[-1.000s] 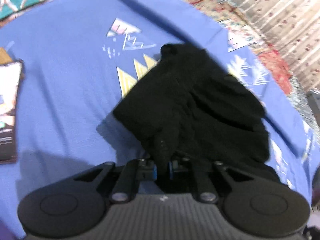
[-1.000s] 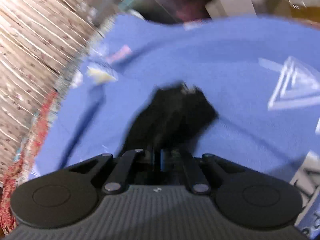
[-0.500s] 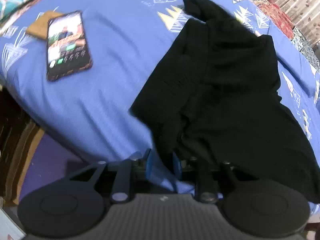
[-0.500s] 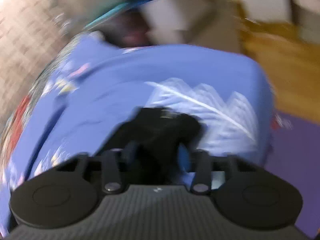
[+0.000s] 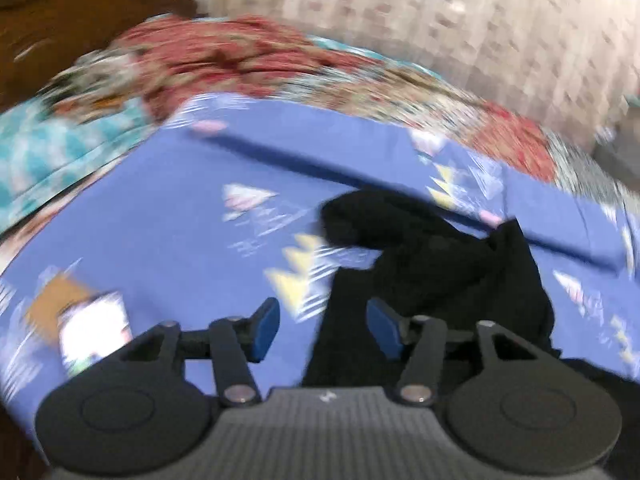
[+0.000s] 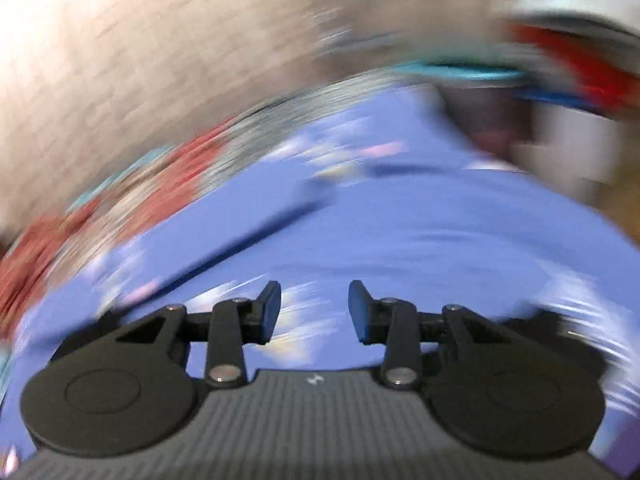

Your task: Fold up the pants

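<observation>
Both frames motion-blurred. Left tongs (image 5: 323, 330) spread apart, blue pads bare, nothing between them. Black pants (image 5: 432, 276) lie in a soft, crumpled heap on the bed, ahead and right of the left tongs; matte dark knit-looking fabric, one rounded lump at the far left end, a strip running down toward the tongs' right finger. Whether that finger touches the cloth, can't tell. Bedsheet (image 5: 168, 240) is smooth blue cotton-like cloth with pale triangle prints. Phone (image 5: 94, 332) with lit screen sits on the sheet at left, over a tan flat piece. Red floral quilt (image 5: 224, 56) bunched at the far edge. Right tongs (image 6: 314, 312) also apart, empty, over blue sheet; pants not visible in that view.
</observation>
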`<state>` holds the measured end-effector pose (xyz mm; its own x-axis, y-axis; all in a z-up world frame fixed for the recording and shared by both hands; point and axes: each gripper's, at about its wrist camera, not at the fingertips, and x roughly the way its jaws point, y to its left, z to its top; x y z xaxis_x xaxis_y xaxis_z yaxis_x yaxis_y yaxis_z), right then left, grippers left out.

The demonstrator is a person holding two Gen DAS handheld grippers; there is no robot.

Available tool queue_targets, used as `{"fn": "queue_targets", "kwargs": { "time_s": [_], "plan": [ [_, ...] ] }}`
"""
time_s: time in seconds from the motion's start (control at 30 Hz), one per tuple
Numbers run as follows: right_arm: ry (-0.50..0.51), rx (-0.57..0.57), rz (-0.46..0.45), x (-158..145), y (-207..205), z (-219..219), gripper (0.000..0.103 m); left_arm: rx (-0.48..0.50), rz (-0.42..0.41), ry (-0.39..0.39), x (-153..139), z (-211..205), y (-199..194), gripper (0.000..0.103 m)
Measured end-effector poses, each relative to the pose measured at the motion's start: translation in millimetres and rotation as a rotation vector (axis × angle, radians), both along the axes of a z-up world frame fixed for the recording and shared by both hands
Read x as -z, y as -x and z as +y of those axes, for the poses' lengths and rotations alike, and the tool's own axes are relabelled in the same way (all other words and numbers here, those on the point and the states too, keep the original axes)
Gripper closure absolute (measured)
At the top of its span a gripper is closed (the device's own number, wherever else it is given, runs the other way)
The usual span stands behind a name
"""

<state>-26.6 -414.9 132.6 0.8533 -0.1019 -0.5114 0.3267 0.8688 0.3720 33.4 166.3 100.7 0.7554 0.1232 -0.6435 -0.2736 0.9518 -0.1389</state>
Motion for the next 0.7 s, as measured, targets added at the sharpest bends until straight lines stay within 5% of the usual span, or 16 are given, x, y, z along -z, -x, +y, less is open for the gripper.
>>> {"fn": "queue_targets", "kwargs": {
  "time_s": [0.07, 0.17, 0.27, 0.4, 0.43, 0.53, 0.63, 0.7],
  "plan": [
    [0.043, -0.183, 0.021, -9.3, -51.7, 33.8, 0.063, 0.046, 0.015, -0.039, 18.8, -8.4, -38.6, 0.041],
    [0.129, -0.46, 0.055, -19.7, -129.6, 95.6, 0.062, 0.103, -0.012, -0.1, 47.1, -12.2, -78.4, 0.007],
    [0.209, -0.672, 0.083, -24.9, -205.7, 166.7, 0.06, 0.189, -0.06, -0.163, 66.6, -15.7, -102.0, 0.005],
    [0.232, -0.924, 0.13, -1.2, -312.0, 275.3, 0.031, 0.275, -0.073, -0.106, 84.3, -29.2, -109.4, 0.004],
    [0.245, -0.966, 0.146, 9.9, -334.1, 302.3, 0.028, 0.278, -0.065, -0.096, 88.6, -30.4, -109.1, 0.006],
    [0.243, -0.992, 0.251, 54.4, -388.9, 376.2, 0.024, 0.262, -0.021, -0.172, 111.2, -50.3, -102.9, 0.046],
    [0.261, -0.943, 0.408, 118.6, -424.4, 422.9, 0.028, 0.225, -0.047, -0.271, 123.4, -65.8, -86.2, 0.064],
    [0.341, -0.874, 0.438, 141.5, -429.4, 428.0, 0.071, 0.204, -0.061, -0.237, 124.4, -60.7, -78.7, 0.074]
  ]
}}
